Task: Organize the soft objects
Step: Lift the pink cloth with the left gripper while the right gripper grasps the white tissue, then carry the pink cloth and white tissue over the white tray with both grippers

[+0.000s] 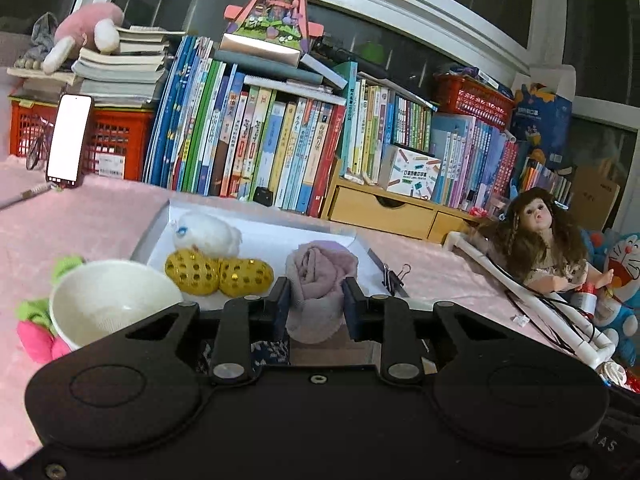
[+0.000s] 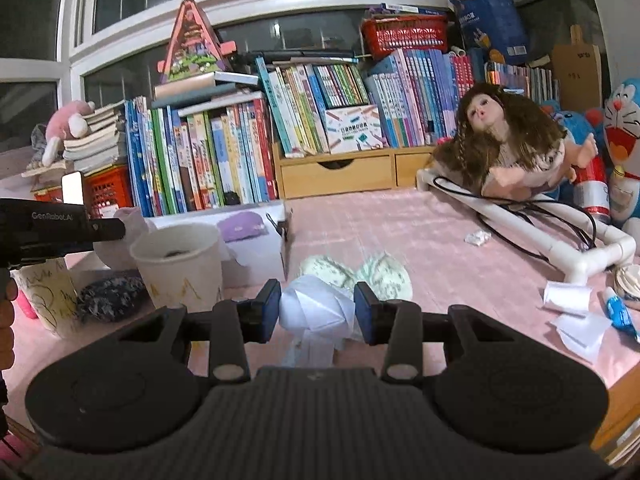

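My left gripper (image 1: 316, 300) is shut on a rolled mauve cloth (image 1: 318, 272), which it holds just in front of a shallow white box (image 1: 260, 210). In the box lie a white fluffy plush (image 1: 208, 234) and two yellow perforated balls (image 1: 218, 274). My right gripper (image 2: 316, 304) is shut on a white crumpled bundle (image 2: 316, 306) above the pink table cover (image 2: 400, 224). Two pale green patterned pads (image 2: 380, 274) lie right behind the bundle. In the right wrist view the left gripper (image 2: 60, 232) shows at the left edge, over the paper cups.
A paper cup (image 1: 104, 300) and a green and pink plush (image 1: 36, 320) stand left of the box. Two cups (image 2: 180, 264) and a dark blue cloth (image 2: 108, 296) sit by the box (image 2: 256, 248). A doll (image 2: 512, 140) rests on a white pipe frame (image 2: 560, 240); books line the back.
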A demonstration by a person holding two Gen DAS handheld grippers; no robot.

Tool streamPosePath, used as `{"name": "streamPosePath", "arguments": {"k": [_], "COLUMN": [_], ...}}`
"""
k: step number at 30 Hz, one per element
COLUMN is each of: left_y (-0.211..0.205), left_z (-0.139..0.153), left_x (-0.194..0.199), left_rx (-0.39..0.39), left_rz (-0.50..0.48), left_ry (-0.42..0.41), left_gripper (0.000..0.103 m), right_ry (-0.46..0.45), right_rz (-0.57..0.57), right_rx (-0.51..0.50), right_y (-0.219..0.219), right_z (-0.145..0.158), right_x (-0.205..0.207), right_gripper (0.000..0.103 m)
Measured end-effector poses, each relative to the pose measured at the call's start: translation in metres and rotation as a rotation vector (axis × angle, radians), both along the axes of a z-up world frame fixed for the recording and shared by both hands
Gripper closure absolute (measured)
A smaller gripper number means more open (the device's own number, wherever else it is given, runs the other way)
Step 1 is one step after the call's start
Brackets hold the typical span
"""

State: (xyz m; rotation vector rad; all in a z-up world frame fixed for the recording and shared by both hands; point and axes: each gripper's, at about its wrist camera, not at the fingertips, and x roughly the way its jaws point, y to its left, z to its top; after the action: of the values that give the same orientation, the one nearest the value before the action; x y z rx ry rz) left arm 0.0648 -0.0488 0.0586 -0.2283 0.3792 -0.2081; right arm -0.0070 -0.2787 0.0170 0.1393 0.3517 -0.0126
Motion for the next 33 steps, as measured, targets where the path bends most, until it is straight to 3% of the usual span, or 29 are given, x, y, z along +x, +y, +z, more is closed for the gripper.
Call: {"name": "streamPosePath", "arguments": {"k": [11, 21, 29, 33], "left_y": [0.014, 0.024, 0.025, 0.025], "left_z": [0.030, 0.051, 0.069, 0.064], "left_x": [0.013, 0.044, 0.094, 0.124], "left_rx": [0.018, 0.018, 0.050, 0.021], "left_rz": [0.008, -0.043, -0.065, -0.060], "left_ry": [0.028, 0.108, 0.196, 0.272], "left_gripper": [0.077, 0.077, 0.077, 0.077], "right_ry": [-0.046, -0.032, 0.036, 0.099], "right_rz": [0.058, 0.136, 0.189, 0.203], "right_rx": [0.033, 0.087, 0.106, 0.110], "right_y": [0.003, 0.007, 0.013, 0.020], "right_z": [0.033, 0.057, 0.072, 0.068], "right_x": [0.028, 0.069, 0.123, 0.152], "right_gripper": [0.058, 0.058, 0.058, 0.058]}}
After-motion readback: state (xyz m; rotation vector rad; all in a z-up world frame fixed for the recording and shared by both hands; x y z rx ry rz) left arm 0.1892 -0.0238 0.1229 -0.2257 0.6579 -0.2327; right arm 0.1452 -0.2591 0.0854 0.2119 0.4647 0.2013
